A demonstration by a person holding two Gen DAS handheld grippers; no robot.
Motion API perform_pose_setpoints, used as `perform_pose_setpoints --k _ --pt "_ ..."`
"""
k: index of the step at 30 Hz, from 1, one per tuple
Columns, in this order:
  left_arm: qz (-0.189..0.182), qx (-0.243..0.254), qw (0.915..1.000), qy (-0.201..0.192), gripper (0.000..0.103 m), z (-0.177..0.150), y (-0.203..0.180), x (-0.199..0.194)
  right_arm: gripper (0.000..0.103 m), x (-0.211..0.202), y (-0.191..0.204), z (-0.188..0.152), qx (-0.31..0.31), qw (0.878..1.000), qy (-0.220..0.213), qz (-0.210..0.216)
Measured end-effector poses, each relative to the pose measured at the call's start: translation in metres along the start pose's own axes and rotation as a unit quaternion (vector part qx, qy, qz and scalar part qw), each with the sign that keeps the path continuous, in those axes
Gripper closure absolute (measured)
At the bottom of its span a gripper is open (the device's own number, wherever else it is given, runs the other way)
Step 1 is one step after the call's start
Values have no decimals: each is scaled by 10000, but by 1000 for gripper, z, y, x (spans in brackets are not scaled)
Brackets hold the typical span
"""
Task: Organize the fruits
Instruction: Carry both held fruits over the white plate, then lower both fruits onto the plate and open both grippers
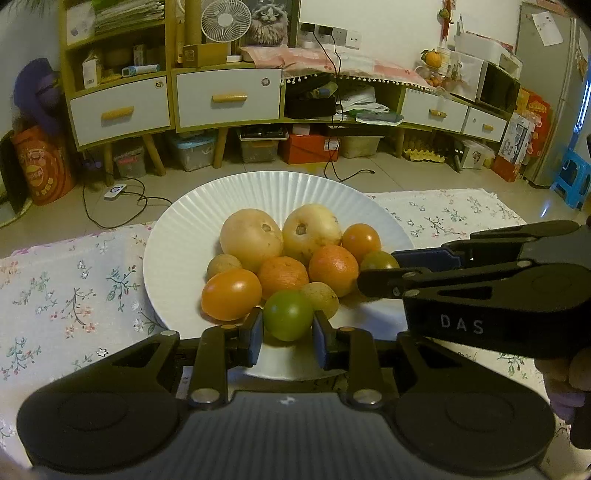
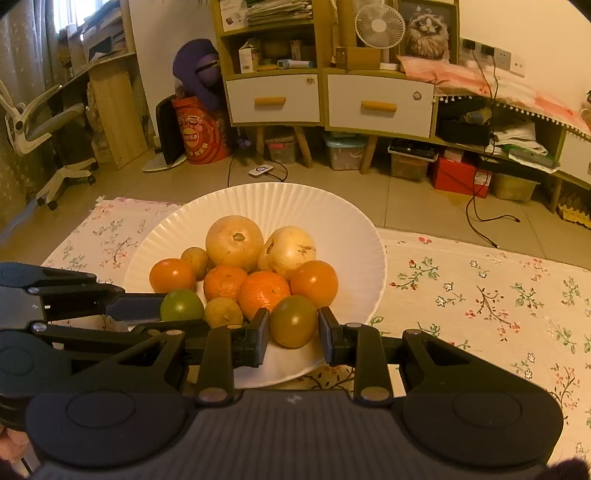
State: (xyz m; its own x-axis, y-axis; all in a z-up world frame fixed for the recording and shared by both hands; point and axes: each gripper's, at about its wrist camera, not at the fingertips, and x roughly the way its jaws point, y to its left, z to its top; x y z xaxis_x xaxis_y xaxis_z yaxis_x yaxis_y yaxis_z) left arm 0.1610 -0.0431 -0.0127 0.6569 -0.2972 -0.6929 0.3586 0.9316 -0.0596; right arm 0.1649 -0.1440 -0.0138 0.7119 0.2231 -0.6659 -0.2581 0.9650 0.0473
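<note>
- A white ribbed plate (image 1: pixel 192 229) is seen on a floral cloth (image 1: pixel 74 288), piled with fruit: two pale round fruits at the back, oranges and orange tomatoes in the middle, small brown fruits among them.
- The left gripper (image 1: pixel 287 326) is clenched on a green tomato (image 1: pixel 288 314) at the plate's near edge; its blue pads are pressed to both sides of the fruit.
- The right gripper (image 2: pixel 292 326) is likewise closed on an olive-green tomato (image 2: pixel 293 321), just beside the first and at the same near edge.
- Both tomatoes are judged to be gripped but not yet lifted clear: each is touching or just beside neighbouring fruit.
- A straight, slow lift would be advised, so that the brown fruit (image 1: pixel 321 299) between the two tomatoes and the orange (image 2: pixel 264 293) behind are not rolled.
- Pressure is best kept light; tomato skin is smooth and easily bruised or slipped.
- The grippers lie close together, so the hands should be drawn apart as they rise.
- The cloth is soft and patterned, and bare to the right (image 2: pixel 480 295), where fruit could be set down.
- Beyond, a tiled floor (image 1: pixel 221 184), a drawer cabinet (image 1: pixel 229 96), a fan (image 2: pixel 379 26), cables and storage boxes are seen.
</note>
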Motion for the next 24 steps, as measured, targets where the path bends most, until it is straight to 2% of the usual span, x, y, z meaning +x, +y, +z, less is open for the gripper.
perform_pose_setpoints --k 7,11,13,15,19,24 --pt "-71 -48 10000 -36 85 0 4 -1 75 -1 1 0 -19 10000 5 -13" --pt "-104 -86 9999 -23 80 -1 6 -3 63 -4 0 2 18 10000 -12 -77" --pt "-105 -91 9999 -28 72 -1 8 -6 57 -7 -2 3 77 9999 -42 -100" --pt "-50 -88 9999 -52 61 -1 8 -9 43 -11 -4 4 154 9998 -70 -110" --pt "-73 -106 9999 -102 58 -1 8 -17 42 -20 -4 6 163 9997 -131 -160" --pt "-42 -28 9999 -133 49 -1 7 -31 33 -31 -2 8 173 9994 -206 -227"
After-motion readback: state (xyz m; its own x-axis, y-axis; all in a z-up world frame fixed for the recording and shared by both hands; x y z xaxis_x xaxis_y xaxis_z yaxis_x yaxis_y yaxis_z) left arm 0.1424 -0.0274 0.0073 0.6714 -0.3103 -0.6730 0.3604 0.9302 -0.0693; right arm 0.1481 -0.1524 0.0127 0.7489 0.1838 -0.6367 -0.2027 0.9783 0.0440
